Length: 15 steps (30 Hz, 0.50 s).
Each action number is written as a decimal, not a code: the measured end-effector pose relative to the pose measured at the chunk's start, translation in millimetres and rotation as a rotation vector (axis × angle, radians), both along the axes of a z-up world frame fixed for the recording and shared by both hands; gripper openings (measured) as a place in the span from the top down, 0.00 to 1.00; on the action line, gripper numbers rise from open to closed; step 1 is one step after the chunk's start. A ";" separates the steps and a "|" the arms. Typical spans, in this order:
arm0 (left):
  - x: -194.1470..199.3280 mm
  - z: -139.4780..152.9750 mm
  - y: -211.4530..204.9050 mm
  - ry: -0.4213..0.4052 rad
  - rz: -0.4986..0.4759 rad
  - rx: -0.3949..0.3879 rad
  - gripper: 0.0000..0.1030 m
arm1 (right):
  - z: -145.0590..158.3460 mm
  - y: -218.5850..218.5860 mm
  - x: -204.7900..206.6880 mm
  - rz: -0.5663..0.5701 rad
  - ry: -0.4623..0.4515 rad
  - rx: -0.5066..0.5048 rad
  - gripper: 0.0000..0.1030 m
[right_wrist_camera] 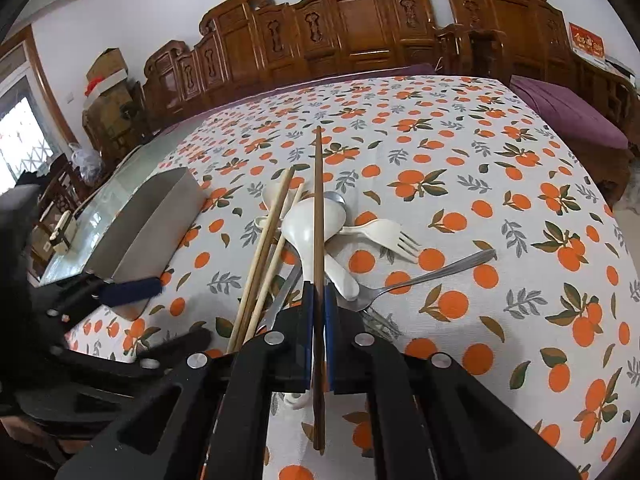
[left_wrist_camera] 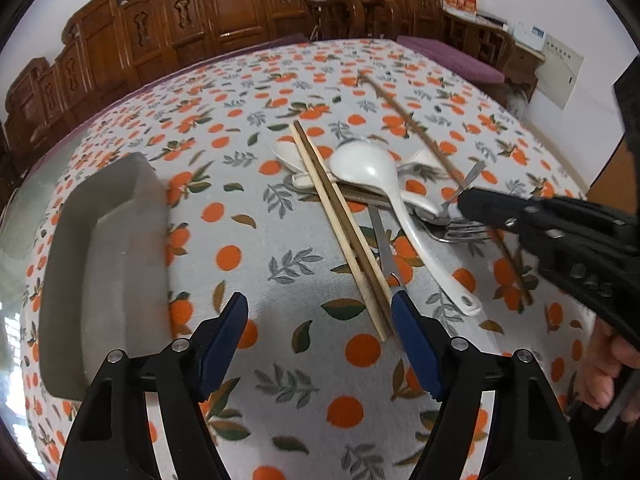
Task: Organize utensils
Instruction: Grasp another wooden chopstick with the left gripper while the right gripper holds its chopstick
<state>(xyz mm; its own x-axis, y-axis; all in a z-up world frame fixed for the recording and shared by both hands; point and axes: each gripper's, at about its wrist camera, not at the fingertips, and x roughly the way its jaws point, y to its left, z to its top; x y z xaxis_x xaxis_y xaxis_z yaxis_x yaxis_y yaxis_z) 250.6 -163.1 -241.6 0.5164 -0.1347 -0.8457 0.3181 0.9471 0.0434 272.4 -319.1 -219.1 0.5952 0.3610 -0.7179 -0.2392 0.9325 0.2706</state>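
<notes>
Right wrist view: the right gripper [right_wrist_camera: 316, 304] is pinching a dark brown chopstick [right_wrist_camera: 318, 200], its jaws closed on it, above the utensil pile [right_wrist_camera: 312, 232] lying mid-tablecloth [right_wrist_camera: 480, 160]. Left gripper [left_wrist_camera: 320, 320] is hanging wide and empty near the grey tray [left_wrist_camera: 108, 248].

A white tablecloth [right_wrist_camera: 460, 152] printed with oranges and leaves covers the table, carved wooden chair backs [right_wrist_camera: 360, 28] line its far side, a purple cushion [right_wrist_camera: 568, 112] lies at right, and cardboard boxes [right_wrist_camera: 108, 76] stack by the left wall
</notes>
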 end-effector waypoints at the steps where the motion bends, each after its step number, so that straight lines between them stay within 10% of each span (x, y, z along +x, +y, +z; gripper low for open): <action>1: 1.9 -2.8 -1.3 0.004 0.001 0.005 0.31 | 0.1 -0.4 -0.5 -0.001 -0.001 0.001 0.94; 15: 20.6 -16.5 6.9 0.060 0.053 -0.043 0.34 | 0.6 1.9 0.5 0.002 -0.005 0.000 0.94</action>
<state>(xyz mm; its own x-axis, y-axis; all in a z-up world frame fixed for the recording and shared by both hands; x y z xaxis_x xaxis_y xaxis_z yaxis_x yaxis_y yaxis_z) 271.2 -156.2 -258.1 0.4722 -0.1455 -0.8694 0.2687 0.9631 -0.0153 273.0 -317.1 -218.4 0.5979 0.3621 -0.7151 -0.2421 0.9320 0.2696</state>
